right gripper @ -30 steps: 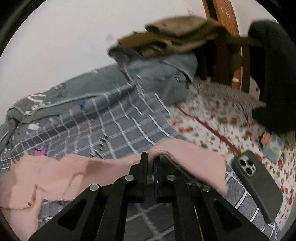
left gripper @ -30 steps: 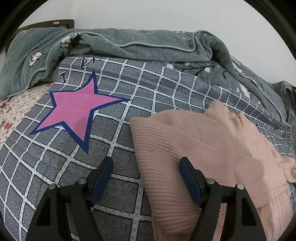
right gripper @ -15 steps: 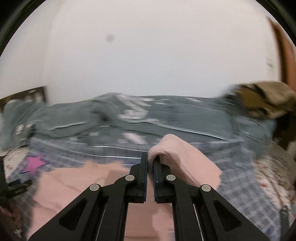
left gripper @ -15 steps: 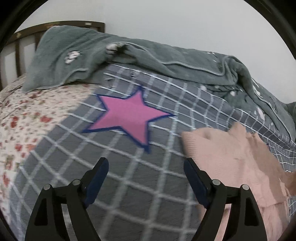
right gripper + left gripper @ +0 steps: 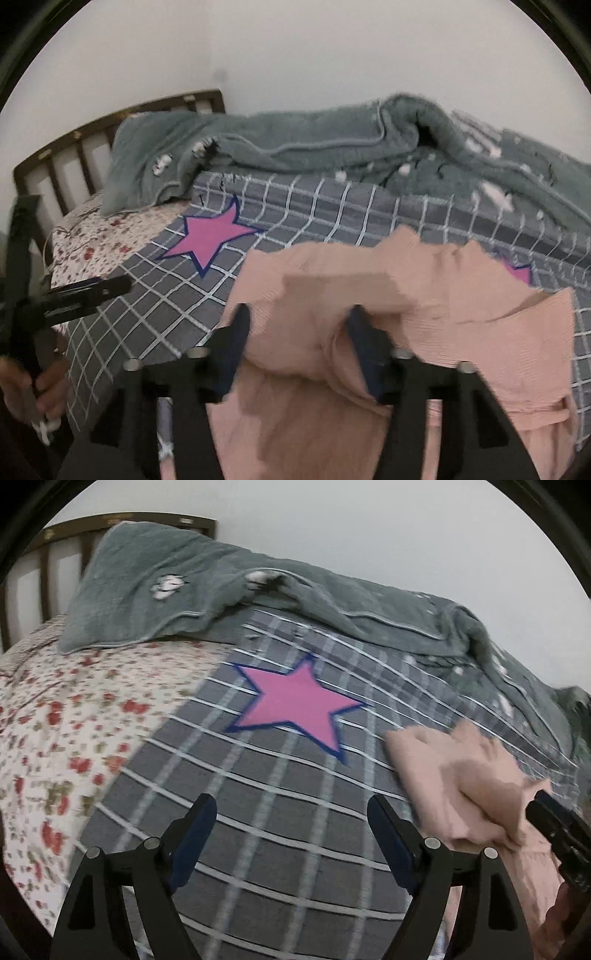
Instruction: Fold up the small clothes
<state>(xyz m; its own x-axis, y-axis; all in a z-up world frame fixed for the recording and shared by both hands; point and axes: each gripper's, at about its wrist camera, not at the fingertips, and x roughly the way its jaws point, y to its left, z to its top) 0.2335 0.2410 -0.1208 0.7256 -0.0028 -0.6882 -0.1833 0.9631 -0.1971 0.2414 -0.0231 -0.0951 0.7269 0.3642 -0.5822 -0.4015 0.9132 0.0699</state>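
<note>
A pink knitted sweater (image 5: 424, 295) lies on the grey checked sheet (image 5: 332, 206), partly folded over itself. My right gripper (image 5: 299, 314) hangs just above it and its jaws are opening; a loose hump of pink fabric sits between the fingers and the pads stand apart from it. In the left wrist view the sweater (image 5: 454, 775) lies at the right, with the right gripper (image 5: 554, 823) at its near edge. My left gripper (image 5: 291, 805) is open over bare checked sheet (image 5: 258, 830), left of the sweater, with nothing between its fingers. It also shows at the left of the right wrist view, the left gripper (image 5: 85, 291) held by a hand (image 5: 44, 384).
A rumpled grey-green blanket (image 5: 258, 590) lies along the far side of the bed against the white wall. A pink star (image 5: 299, 705) is printed on the sheet. A floral sheet (image 5: 74, 720) covers the left part, with a dark wooden headboard (image 5: 55, 542) behind.
My left gripper has moved left, off the sweater, onto bare sheet. My right gripper carried a pink fold across over the sweater, then parted its jaws.
</note>
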